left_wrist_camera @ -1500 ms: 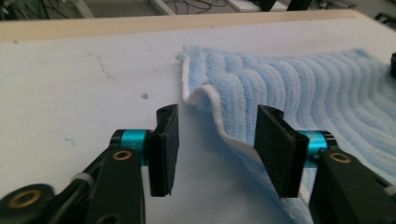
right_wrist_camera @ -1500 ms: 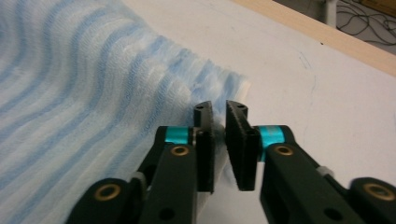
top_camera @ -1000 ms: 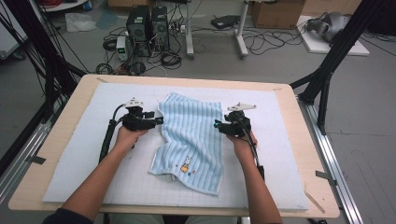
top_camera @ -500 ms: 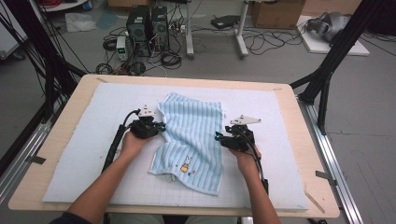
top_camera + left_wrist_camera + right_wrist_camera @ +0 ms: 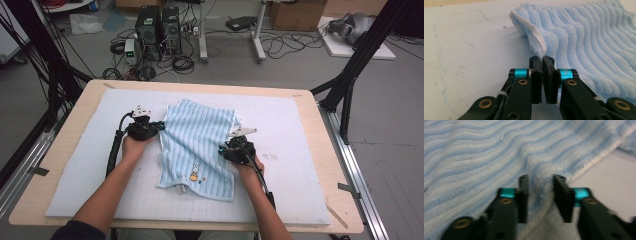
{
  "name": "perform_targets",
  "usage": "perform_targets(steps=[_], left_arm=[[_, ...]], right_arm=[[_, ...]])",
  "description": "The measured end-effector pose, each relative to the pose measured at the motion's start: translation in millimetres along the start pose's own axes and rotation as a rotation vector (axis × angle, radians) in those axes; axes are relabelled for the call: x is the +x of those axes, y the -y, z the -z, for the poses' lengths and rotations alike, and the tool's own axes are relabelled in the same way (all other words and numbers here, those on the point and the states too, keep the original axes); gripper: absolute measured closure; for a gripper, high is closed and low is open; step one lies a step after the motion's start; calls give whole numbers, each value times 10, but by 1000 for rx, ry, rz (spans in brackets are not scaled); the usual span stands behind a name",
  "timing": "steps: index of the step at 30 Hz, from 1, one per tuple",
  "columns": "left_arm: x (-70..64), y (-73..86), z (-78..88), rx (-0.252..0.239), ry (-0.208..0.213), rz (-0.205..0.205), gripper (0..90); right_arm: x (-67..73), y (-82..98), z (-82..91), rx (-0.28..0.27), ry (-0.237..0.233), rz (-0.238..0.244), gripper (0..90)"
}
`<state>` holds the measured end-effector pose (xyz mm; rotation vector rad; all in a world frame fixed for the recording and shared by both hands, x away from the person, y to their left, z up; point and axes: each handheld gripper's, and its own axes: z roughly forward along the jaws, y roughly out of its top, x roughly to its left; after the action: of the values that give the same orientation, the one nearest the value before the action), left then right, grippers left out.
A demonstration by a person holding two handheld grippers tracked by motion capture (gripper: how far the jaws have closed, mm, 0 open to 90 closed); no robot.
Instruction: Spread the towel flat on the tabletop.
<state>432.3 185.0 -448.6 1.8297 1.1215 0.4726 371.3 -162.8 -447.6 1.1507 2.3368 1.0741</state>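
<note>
A light blue striped towel [image 5: 200, 140] with a small rabbit picture lies rumpled on the mat. My left gripper [image 5: 159, 126] is at its left edge, and in the left gripper view the gripper [image 5: 541, 60] is shut on the white hem of the towel [image 5: 586, 37]. My right gripper [image 5: 222, 151] is at the towel's right edge. Its jaws have just been closing; the right gripper view shows the gripper [image 5: 540, 178] squeezing a bunched fold of the towel [image 5: 486, 152].
A pale gridded mat [image 5: 300, 165] covers most of the wooden table [image 5: 345, 200]. Black frame legs [image 5: 350, 85] stand at the table's right and left. Computers and cables [image 5: 160, 30] sit on the floor beyond the far edge.
My right hand has moved toward the near side along the towel's right edge and then in onto it. The left hand stays by the left edge, where the towel now puckers.
</note>
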Motion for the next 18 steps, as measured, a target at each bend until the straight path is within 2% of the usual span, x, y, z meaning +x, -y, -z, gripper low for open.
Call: perform_targets(steps=[1,4,9,13,16,17,18], left_arm=[[3,-7,-7,-6,-5,1,854],[10,-35,-42,2,-3,3,854],[-34,-76,-144,-4,4,-10,853],[-75,-102,-191,-2,1,-30,853],[-53,-101,-183,-1,17,-16,847],[-45,-101,-177,-1,18,-10,808],[-30,-99,-170,8,17,5,706]], right_arm=[[-2,-13,-5,4,-20,15,843],[-46,-53,-25,3,54,50,856],[-293,-82,-71,-40,154,4,855],[-387,-160,-128,-43,217,7,855],[-406,-187,-166,-38,227,17,843],[-403,-184,-166,-38,229,18,815],[-393,-182,-154,-37,222,2,772]])
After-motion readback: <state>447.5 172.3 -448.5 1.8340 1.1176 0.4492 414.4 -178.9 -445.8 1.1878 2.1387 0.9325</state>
